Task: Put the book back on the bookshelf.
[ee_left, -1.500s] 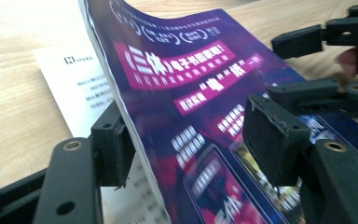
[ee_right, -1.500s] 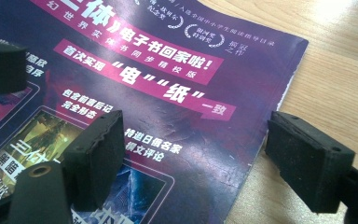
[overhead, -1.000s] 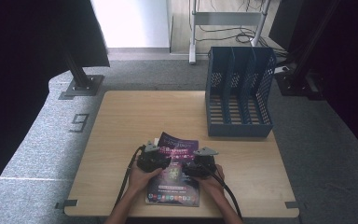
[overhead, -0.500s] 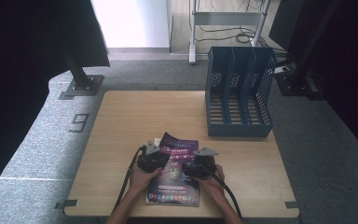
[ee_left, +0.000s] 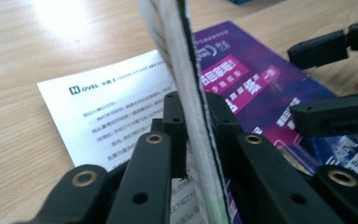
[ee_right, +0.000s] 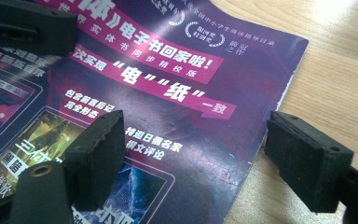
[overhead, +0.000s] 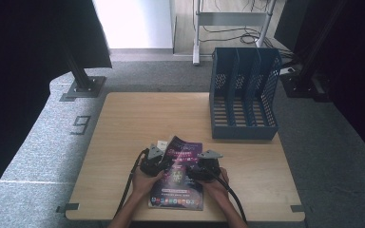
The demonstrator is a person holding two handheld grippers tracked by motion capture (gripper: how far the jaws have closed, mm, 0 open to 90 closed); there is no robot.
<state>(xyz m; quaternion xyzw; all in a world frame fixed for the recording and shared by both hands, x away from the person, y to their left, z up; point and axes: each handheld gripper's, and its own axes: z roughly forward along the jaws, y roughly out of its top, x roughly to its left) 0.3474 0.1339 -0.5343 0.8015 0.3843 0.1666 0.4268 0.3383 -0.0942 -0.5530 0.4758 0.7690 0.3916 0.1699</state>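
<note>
A magazine with a purple cover lies near the table's front edge, its left side lifted. My left gripper is shut on that raised edge. In the left gripper view the white stack of pages stands upright between the two pads of this gripper, whose jaws have just been closing on it. A white printed page lies flat beneath. My right gripper is open and low over the magazine's right edge, one pad above the cover, the other above bare wood. It sits at the magazine's right side.
A blue slotted file rack stands at the back right of the wooden table. Both hands come in from the front edge. The right gripper's jaws show at the right of the left gripper view.
Both hands stay in the same place over the magazine. The magazine's left edge still stands raised at the left gripper; nothing else on the table has shifted.
</note>
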